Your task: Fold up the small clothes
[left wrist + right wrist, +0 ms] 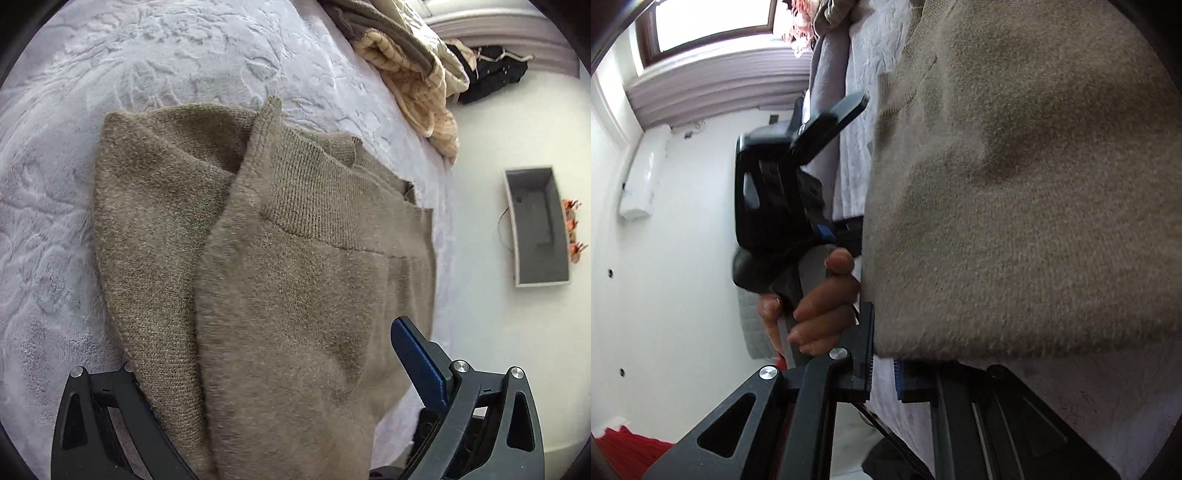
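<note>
- Left gripper (280, 373), in my left wrist view, stands wide apart: I see its blue-padded finger (419, 363) to the right and the other finger's tip hidden under the olive-brown knitted sweater (280, 258). The knit drapes across the gap, and I cannot tell whether anything presses on it.
- The sweater lies partly folded on the pale embossed bedspread (129, 66), ribbed hem up the middle, near the bed's right edge.
- Only this view shows me the pile of beige quilted fabric (417, 81) at the bed's far corner and a grey box (535, 225) on the floor.
- Right gripper (884, 363), in my right wrist view, is nearly closed, its pads set at the sweater's lower edge; a narrow gap shows white between them, so I cannot tell whether cloth is pinched.
- Only here do I see the person's hand (820, 306) around the left gripper's handle, beside the sweater, plus a window (713, 22) and a white wall unit (642, 173).
</note>
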The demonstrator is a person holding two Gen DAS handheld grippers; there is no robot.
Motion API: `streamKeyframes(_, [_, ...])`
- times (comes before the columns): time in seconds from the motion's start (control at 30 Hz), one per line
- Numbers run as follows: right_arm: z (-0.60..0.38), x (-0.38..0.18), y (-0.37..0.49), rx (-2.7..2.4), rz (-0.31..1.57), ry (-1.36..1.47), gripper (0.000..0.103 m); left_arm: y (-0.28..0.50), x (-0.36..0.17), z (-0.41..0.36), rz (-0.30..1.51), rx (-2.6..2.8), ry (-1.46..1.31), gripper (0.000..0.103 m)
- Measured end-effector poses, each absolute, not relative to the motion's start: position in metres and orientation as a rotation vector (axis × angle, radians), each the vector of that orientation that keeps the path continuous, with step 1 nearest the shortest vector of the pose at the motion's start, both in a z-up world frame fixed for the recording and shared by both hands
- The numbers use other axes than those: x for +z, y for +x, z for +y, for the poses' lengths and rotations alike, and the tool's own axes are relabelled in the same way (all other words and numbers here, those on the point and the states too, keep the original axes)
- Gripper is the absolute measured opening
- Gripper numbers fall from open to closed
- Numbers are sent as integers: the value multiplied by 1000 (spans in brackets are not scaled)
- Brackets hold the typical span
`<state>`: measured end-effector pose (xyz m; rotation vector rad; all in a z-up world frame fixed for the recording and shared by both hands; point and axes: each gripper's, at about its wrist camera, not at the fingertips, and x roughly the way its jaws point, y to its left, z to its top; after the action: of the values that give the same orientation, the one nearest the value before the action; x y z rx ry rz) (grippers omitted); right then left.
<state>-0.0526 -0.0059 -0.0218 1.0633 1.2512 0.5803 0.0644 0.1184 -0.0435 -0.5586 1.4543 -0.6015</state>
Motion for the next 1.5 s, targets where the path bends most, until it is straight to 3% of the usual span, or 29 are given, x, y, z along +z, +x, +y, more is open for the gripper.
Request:
streamKeyframes(0.1, [-11,-9,-63,555,1354,860,13,60,-39,106,1439,-578,-437,100])
streamKeyframes(0.27, [-59,28,-56,410,1246,669,13,54,-36,96,1415,-532,-310,96])
streamKeyframes(0.37, [-88,23,-49,264,1240,590,13,51,-37,93,1405,-489,-243,85])
streamKeyframes(0.47, [-99,5,-36,221,1281,588,13,50,-37,90,1398,-445,-178,62])
streamKeyframes(0.53, [-105,-7,-38,228,1287,605,9,50,-34,91,1381,-434,-160,39])
streamKeyframes(0.63, [-106,-18,-42,237,1276,596,9,50,-29,98,1366,-410,-155,21])
streamKeyframes(0.97, [-139,-37,-68,278,1248,693,9,45,0,128,1296,-454,-464,17])
streamKeyframes(1.2, [-171,-43,-91,326,1230,761,9,45,46,75,1245,-540,-442,15])
streamKeyframes(1.5, [-206,-68,-113,368,1186,953,9,46,101,-51,1227,-707,-318,15])
